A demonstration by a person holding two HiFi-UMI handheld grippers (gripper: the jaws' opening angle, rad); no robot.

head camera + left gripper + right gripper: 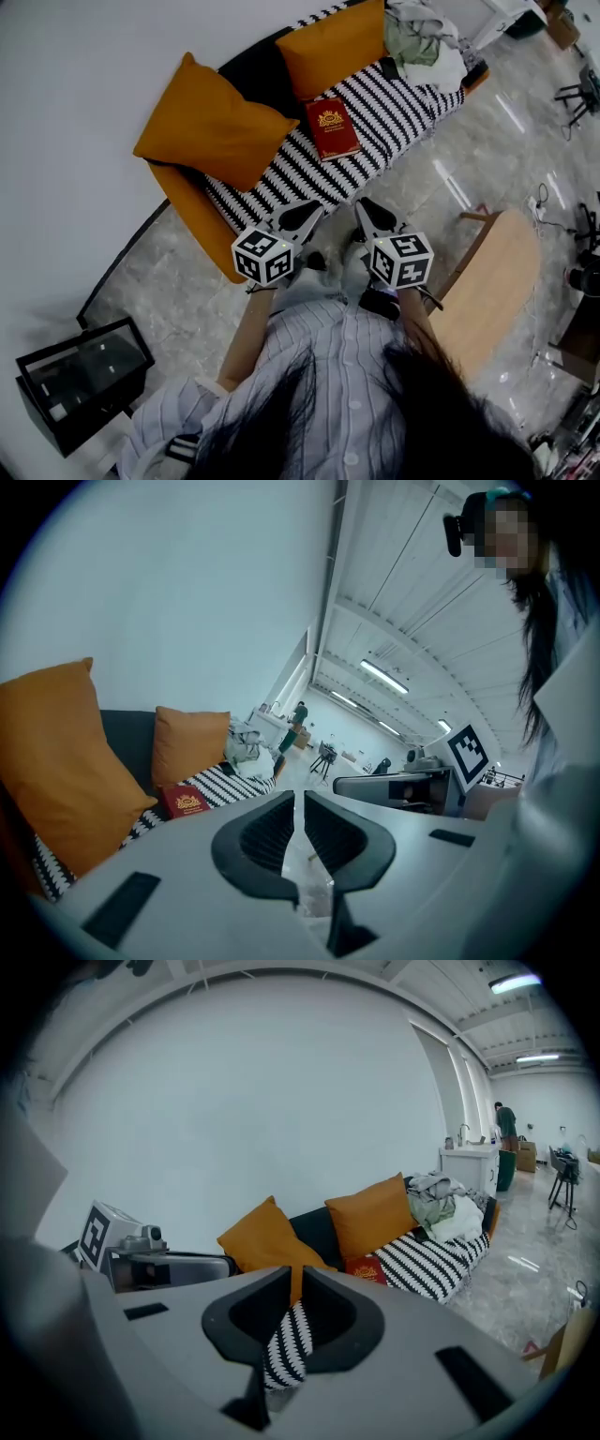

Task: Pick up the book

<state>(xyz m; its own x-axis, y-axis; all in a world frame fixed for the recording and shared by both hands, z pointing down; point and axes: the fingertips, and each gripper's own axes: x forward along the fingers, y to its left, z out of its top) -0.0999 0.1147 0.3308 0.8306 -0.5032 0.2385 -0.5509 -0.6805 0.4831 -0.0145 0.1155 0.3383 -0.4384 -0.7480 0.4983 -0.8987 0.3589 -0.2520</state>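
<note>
Red book (332, 128) lies flat on the striped sofa seat (403, 103) beside an orange cushion (333, 47), well ahead of the left gripper (316, 208) and right gripper (364, 203), both closed and empty; this looks like the approach, and the jaws must open before reaching in; only the head view shows the gap, while the right gripper view sets the book just right of its jaws

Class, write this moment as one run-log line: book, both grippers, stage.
book: flat on striped sofa seat, untouched | left gripper: shut, empty | right gripper: shut, empty | stage: book not yet reached
</note>
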